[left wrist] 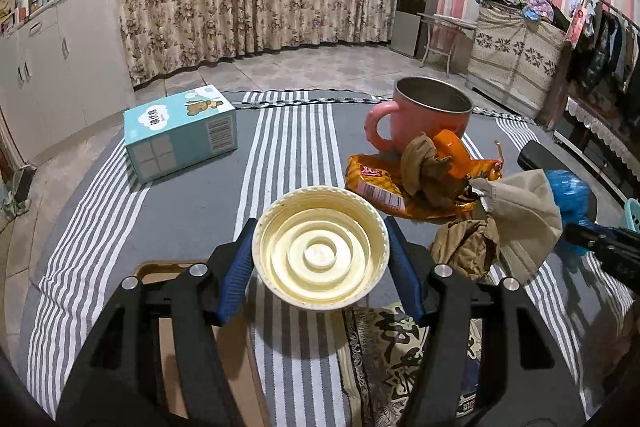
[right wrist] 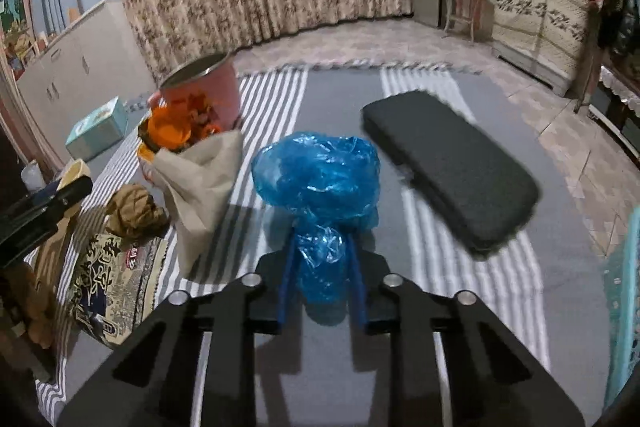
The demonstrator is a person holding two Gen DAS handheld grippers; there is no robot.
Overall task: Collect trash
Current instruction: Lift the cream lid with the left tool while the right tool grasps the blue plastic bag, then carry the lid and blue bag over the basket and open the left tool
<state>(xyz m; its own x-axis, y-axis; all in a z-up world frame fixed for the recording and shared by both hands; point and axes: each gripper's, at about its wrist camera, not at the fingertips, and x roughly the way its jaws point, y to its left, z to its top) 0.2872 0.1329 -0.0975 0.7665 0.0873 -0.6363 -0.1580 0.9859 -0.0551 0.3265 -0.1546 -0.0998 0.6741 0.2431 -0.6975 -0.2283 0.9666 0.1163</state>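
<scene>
On the striped grey-and-white cloth covering the desk (left wrist: 304,147), both grippers are already busy with trash. The left gripper (left wrist: 320,259) is sitting clamped on a cream plastic lid (left wrist: 320,251), ridged underside facing up, with one blue pad on each side of the rim. The right gripper (right wrist: 322,267) is pinching the twisted neck of a crumpled blue plastic bag (right wrist: 318,175), jaws pulled in tight on it, with the puffy bulk of the bag ballooning out ahead of the tips, so its long axis is running straight along the fingers. The rest of the pile is lying between the two hands: an orange snack wrapper (left wrist: 376,183), some crumpled brown paper (left wrist: 466,245), a beige face mask (left wrist: 524,215) and an orange cap-like piece (left wrist: 452,149), all crowding just in front of a pink mug (left wrist: 424,115) with a metal liner. I'm guessing the mug is serving as the bin, though I can't be sure. From the right wrist view the mug is sitting up and to the left of the bag; from the left wrist view it's ahead and to the right of the lid, so both hands are looking roughly equally placed. A teal tissue box (left wrist: 180,135) and a dark flat case (right wrist: 452,171) are lying well off to the sides.
</scene>
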